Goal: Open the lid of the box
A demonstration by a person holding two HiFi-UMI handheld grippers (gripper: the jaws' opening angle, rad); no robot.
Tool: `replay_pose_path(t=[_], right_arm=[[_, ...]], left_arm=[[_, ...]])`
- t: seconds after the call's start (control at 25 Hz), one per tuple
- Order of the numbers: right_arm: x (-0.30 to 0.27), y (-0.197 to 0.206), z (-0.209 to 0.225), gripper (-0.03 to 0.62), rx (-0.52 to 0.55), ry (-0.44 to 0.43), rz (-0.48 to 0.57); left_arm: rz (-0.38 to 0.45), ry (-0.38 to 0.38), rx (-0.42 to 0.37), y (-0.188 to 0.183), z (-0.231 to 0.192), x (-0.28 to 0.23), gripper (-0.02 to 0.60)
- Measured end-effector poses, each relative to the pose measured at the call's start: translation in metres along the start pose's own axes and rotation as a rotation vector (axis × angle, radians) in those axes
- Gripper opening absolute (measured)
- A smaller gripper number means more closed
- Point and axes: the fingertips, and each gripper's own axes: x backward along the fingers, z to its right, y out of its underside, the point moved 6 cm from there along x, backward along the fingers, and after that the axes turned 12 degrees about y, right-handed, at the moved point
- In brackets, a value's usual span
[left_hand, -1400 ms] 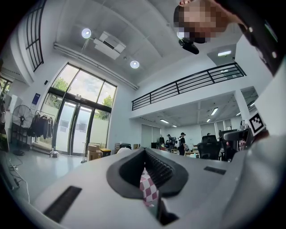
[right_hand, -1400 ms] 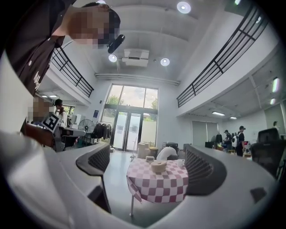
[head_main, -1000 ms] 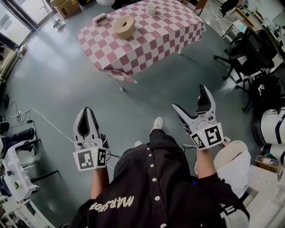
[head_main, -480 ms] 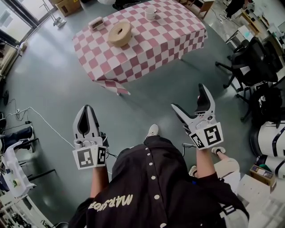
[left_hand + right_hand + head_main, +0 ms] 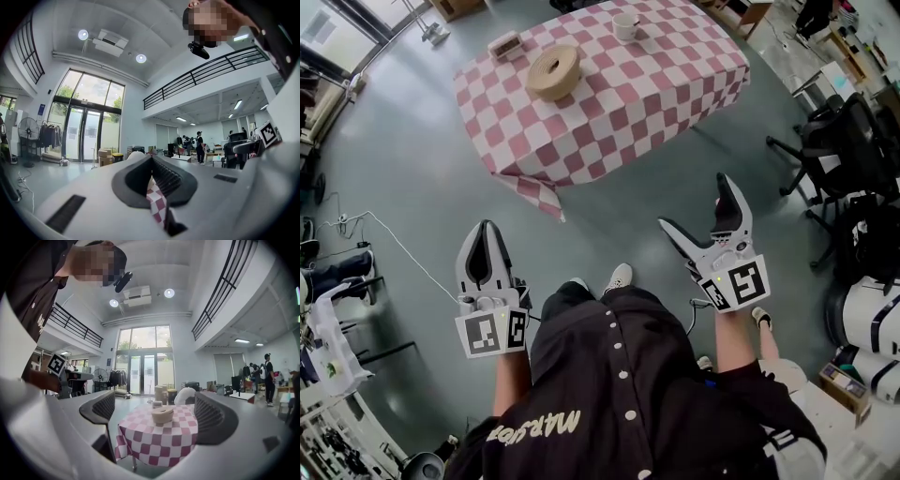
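Tablecloth [image 5: 619, 112]: matt checked cloth. Floor [image 5: 403, 187]: smooth, faint sheen. Right tongs [image 5: 696, 202]: matt grey plastic.

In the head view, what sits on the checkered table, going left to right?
small box → tan ring-shaped object → white cup

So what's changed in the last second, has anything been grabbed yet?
The person has stepped toward the checked table, which now looks slightly nearer in the head view. Nothing was grabbed or let go. The left gripper stays shut and the right gripper open, both empty, held out in front as before.
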Motion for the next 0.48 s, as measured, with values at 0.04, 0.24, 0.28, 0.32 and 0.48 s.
replay_pose_path(t=[0.04,0.24,0.28,0.32,0.48], right_arm=[[-0.004,0.001,0.001,0.515,-0.002,-0.006,-0.003],[-0.031,0.009,0.006,0.515,-0.018,-0.026,-0.019],[-0.037,0.011,0.007,0.515,-0.019,-0.027,-0.022],[-0.044,0.013,0.008,0.515,-0.02,-0.027,-0.026],[-0.069,0.019,0.015,0.515,-0.012,-0.02,-0.046]], left_arm=[[-0.008,-0.007,0.003,0.001,-0.001,-0.002,0.011],[-0.031,-0.032,0.015,0.011,-0.013,-0.016,0.011],[-0.03,-0.034,0.017,0.013,-0.017,-0.021,0.011],[-0.027,-0.034,0.018,0.014,-0.021,-0.026,0.011],[-0.003,-0.031,0.027,0.018,-0.039,-0.052,0.011]])
